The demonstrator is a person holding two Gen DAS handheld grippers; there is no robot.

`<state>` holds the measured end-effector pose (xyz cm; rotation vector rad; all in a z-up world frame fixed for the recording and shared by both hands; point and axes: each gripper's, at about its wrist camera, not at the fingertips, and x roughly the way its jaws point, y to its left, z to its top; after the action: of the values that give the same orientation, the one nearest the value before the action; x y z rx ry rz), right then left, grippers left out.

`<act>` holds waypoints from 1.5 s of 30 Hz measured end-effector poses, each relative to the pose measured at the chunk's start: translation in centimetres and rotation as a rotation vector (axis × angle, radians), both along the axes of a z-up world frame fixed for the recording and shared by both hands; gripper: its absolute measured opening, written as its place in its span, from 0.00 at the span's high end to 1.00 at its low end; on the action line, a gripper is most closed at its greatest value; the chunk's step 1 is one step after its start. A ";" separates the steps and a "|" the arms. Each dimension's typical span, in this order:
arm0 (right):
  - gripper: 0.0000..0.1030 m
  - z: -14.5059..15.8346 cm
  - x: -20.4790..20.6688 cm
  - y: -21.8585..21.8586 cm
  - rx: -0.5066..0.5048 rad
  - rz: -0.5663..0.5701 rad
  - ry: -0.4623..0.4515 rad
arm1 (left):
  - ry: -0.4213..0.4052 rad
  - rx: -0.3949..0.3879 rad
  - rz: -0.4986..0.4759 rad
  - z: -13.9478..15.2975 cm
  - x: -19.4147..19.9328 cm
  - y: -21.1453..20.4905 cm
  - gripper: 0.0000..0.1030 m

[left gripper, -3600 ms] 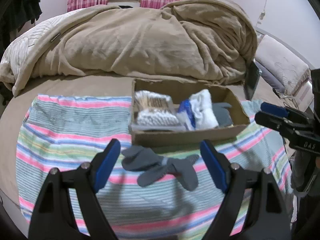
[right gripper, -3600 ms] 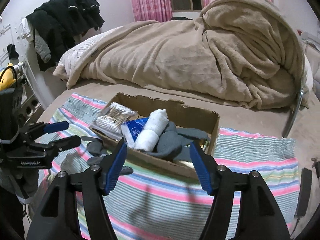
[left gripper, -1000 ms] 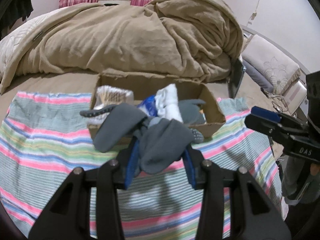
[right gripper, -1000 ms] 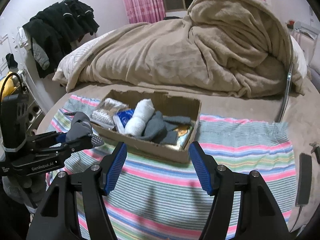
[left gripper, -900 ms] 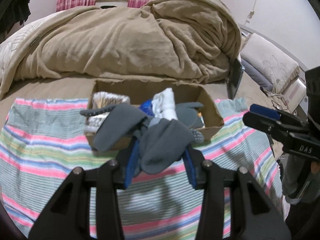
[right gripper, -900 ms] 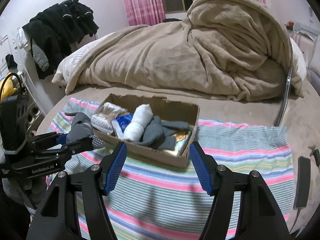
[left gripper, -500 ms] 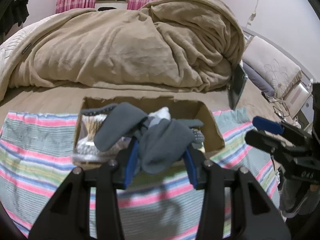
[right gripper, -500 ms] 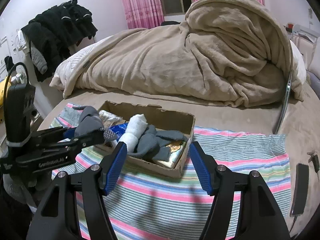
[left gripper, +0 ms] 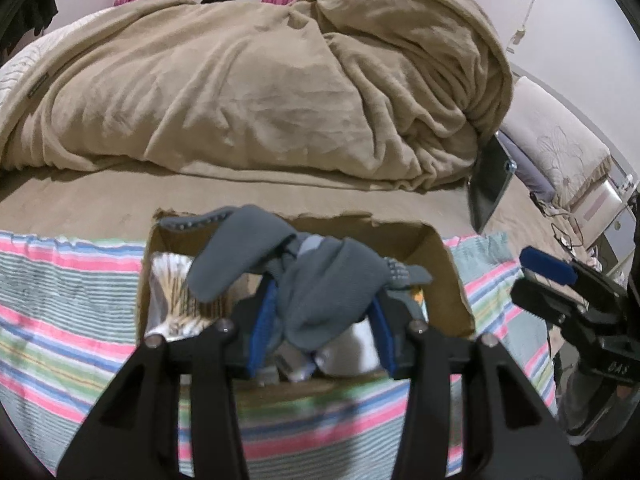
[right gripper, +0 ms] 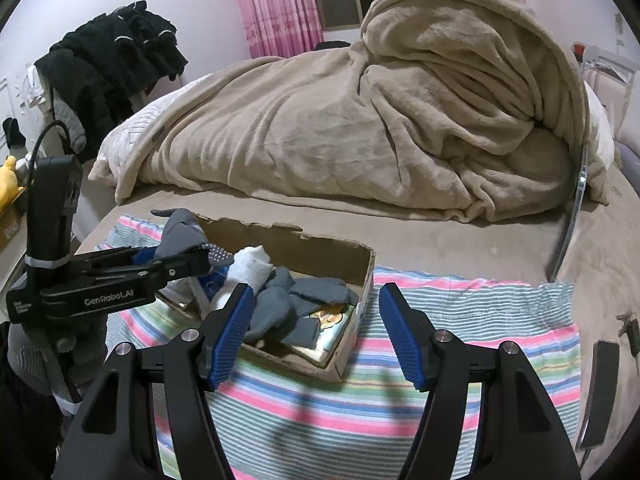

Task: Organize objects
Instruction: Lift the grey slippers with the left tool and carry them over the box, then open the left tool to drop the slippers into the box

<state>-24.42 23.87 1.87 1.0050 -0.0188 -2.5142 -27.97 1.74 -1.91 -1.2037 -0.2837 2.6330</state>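
i see my left gripper [left gripper: 320, 320] clamped on limp grey socks [left gripper: 316, 280], held over the box [left gripper: 452, 276] with its torn far rim; my right gripper [right gripper: 316, 336] is spread apart near the box's right wall.

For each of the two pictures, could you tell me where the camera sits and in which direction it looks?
Left wrist view: sits on the left gripper, looks forward over the cardboard box toward the beige blanket; its fingers pinch the grey socks, and the right gripper shows at the right edge.
Right wrist view: sits on the right gripper, to the right of the box, faces the bed; its open fingers show, with the left gripper at the left.
Both share the box, the socks, the striped cloth and the blanket.
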 end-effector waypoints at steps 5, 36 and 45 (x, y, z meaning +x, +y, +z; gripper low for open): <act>0.34 -0.2 -0.7 -0.2 0.002 0.004 -0.001 | -0.013 0.006 0.008 -0.5 -1.8 -0.3 0.56; 0.34 -1.1 -0.5 -0.9 0.011 0.016 -0.023 | -0.045 -0.024 0.007 -0.2 -1.5 -0.6 0.18; 0.34 0.6 2.4 -1.5 0.020 0.022 0.002 | 0.000 -0.030 0.003 2.3 1.9 -0.8 0.18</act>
<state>-21.99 22.40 2.45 1.0050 0.0181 -2.5000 -26.06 0.94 0.41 -1.2131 -0.2473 2.6490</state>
